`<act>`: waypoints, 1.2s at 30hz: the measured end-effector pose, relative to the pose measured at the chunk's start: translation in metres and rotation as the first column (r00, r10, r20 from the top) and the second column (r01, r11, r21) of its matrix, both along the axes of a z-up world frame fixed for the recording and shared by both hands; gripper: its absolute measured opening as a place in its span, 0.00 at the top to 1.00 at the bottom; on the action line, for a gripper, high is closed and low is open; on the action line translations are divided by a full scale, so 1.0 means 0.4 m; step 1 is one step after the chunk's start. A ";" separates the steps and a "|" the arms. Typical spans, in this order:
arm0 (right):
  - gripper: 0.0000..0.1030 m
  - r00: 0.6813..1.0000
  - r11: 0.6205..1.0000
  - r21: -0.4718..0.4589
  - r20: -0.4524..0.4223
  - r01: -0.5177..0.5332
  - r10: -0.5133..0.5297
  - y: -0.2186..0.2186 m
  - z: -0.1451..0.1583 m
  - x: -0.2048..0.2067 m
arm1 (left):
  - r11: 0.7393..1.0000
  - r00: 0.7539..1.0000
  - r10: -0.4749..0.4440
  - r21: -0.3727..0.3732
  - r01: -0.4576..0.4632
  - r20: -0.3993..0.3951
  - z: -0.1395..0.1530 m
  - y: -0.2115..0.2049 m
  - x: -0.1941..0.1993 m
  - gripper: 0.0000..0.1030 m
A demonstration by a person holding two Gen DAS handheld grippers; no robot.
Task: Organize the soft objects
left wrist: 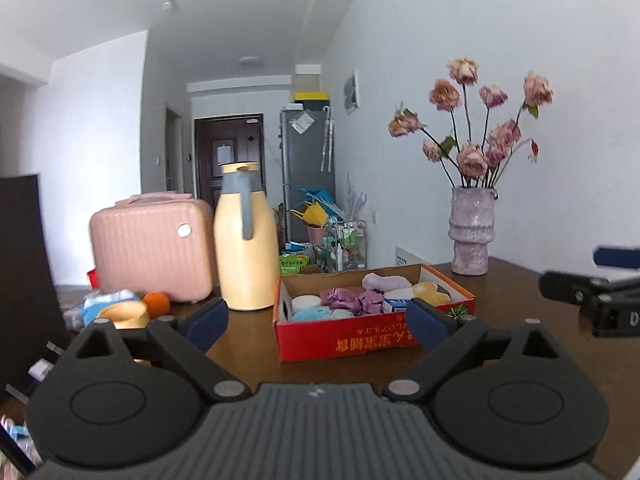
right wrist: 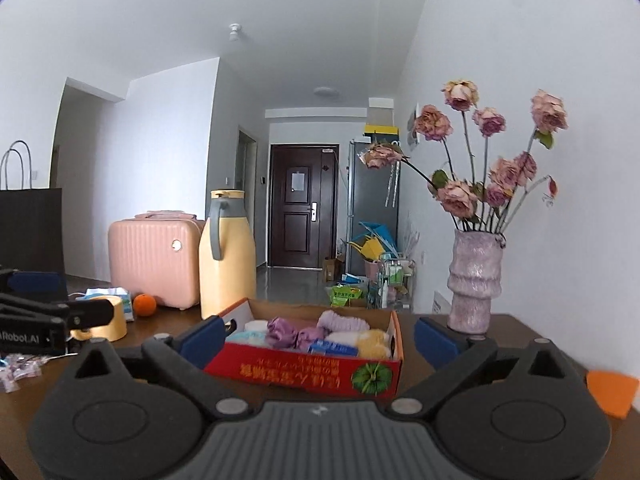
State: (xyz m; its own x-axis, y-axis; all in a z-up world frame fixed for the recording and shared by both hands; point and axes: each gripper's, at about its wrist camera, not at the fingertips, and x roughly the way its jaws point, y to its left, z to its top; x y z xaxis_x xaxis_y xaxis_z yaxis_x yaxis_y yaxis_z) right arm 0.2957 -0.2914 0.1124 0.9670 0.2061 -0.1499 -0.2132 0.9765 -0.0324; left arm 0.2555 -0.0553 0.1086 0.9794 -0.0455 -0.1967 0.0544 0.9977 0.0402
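Observation:
A red cardboard box (left wrist: pixel 344 340) sits on the brown table, filled with soft things: purple satin scrunchies (left wrist: pixel 348 300), a lilac fluffy band (left wrist: pixel 386 282), a white puff (left wrist: pixel 306 303), a pale blue fluffy piece (left wrist: pixel 316 314) and a yellow plush (left wrist: pixel 430 292). My left gripper (left wrist: pixel 318 322) is open just short of the box with nothing between its fingers. In the right wrist view the same box (right wrist: pixel 300 372) lies in front of my right gripper (right wrist: pixel 320 340), whose jaws also stand wide and empty. Neither gripper touches the box.
Behind the box stand a yellow thermos jug (left wrist: pixel 245 240) and a pink case (left wrist: pixel 152 248), with an orange (left wrist: pixel 157 303) and a yellow tape roll (right wrist: pixel 102 320) to the left. A vase of dried roses (left wrist: pixel 472 232) is at the back right. An orange flat piece (right wrist: pixel 612 394) lies right.

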 end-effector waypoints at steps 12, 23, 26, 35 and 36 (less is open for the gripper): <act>0.00 0.994 0.997 0.083 -0.108 -0.009 0.017 -0.006 -0.128 -0.345 | 0.997 0.997 0.056 0.048 -0.054 -0.050 -0.140 0.072 -0.344 0.00; 0.00 0.980 0.989 0.087 -0.171 0.122 -0.106 0.048 -0.212 -0.584 | 0.999 0.997 0.036 0.039 -0.033 -0.066 -0.176 0.077 -0.500 0.00; 0.00 0.983 0.994 0.082 -0.173 0.073 -0.058 0.073 -0.209 -0.579 | 0.999 0.996 0.046 0.026 -0.044 -0.071 -0.177 0.082 -0.499 0.00; 0.00 0.987 0.996 0.075 -0.155 0.042 -0.030 0.088 -0.189 -0.577 | 0.999 0.998 0.046 0.022 -0.045 -0.052 -0.169 0.086 -0.503 0.00; 0.00 0.987 0.997 0.074 -0.157 0.038 -0.026 0.089 -0.188 -0.576 | 0.999 0.998 0.047 0.022 -0.046 -0.049 -0.168 0.086 -0.503 0.00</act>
State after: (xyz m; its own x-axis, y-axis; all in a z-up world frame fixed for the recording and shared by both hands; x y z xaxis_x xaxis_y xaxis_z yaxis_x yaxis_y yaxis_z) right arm 0.0653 -0.2560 0.0373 0.9393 0.1920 -0.2843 -0.1781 0.9812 0.0740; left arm 0.0542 -0.0211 0.0415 0.9693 0.0047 -0.2456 0.0103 0.9982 0.0597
